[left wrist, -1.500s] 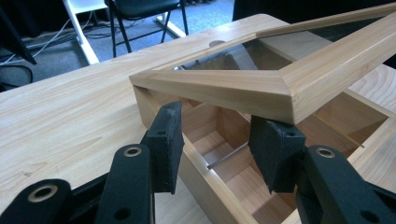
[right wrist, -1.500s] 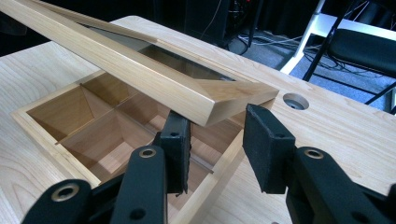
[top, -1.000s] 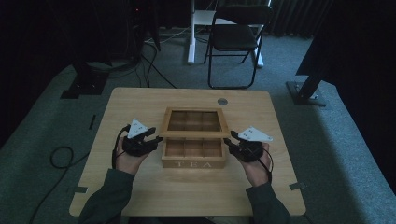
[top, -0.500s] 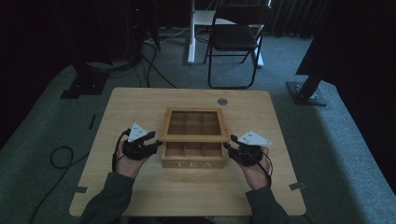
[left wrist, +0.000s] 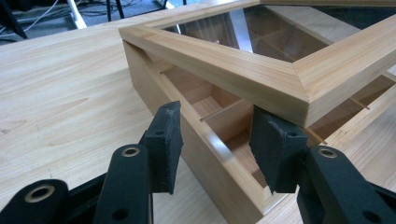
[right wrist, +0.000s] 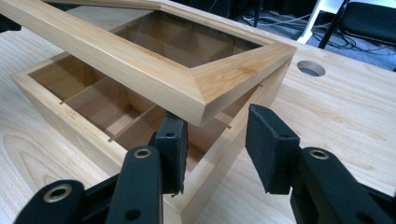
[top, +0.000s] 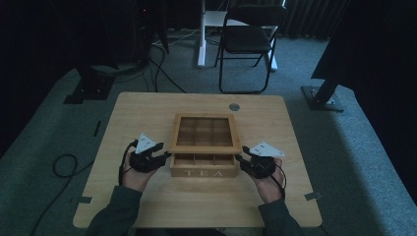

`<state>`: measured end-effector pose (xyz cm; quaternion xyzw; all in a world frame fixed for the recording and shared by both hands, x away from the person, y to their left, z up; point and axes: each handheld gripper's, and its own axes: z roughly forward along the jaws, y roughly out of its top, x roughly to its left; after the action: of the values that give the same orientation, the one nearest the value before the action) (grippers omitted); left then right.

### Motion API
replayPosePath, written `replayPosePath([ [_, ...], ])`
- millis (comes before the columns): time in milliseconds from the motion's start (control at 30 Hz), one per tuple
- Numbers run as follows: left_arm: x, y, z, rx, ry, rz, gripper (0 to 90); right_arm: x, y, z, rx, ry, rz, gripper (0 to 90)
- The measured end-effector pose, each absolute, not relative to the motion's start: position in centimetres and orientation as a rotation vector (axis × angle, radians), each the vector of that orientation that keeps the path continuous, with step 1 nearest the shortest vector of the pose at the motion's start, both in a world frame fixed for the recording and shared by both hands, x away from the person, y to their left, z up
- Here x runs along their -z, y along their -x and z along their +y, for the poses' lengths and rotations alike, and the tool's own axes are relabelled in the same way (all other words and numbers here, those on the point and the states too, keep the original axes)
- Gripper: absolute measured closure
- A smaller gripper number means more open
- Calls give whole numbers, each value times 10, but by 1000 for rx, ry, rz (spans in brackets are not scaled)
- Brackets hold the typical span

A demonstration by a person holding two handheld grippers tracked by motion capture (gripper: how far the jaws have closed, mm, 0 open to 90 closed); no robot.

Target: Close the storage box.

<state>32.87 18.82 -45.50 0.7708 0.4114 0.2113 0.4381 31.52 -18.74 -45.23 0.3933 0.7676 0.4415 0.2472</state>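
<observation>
A wooden tea box (top: 204, 172) marked TEA stands at the middle of the table, its compartments bare. Its glass-paned lid (top: 205, 147) is tilted up at the front, hinged at the back. My left gripper (top: 164, 156) is at the box's left front corner and my right gripper (top: 240, 160) at the right front corner. In the left gripper view the open gripper (left wrist: 217, 135) straddles the box wall (left wrist: 205, 163), its inner jaw under the lid's corner (left wrist: 308, 88). My right gripper (right wrist: 215, 135) is also open, one jaw under the lid corner (right wrist: 201, 98), the other outside the box wall (right wrist: 224, 158).
The light wooden table (top: 147, 113) has a round cable hole (top: 234, 106) behind the box. A folding chair (top: 248, 39) and stand bases (top: 322, 96) sit on the carpet beyond the far edge. A cable (top: 61, 164) loops on the floor at the left.
The lid's front edge has come down closer to the box. Both grippers have shifted slightly toward the person with it.
</observation>
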Motion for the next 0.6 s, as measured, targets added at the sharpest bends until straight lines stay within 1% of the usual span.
replayPosePath([
  [600, 474, -321, 185, -509, -1953, 1036, 538, 470, -307, -190, -1189, -1105, 2121, 583],
])
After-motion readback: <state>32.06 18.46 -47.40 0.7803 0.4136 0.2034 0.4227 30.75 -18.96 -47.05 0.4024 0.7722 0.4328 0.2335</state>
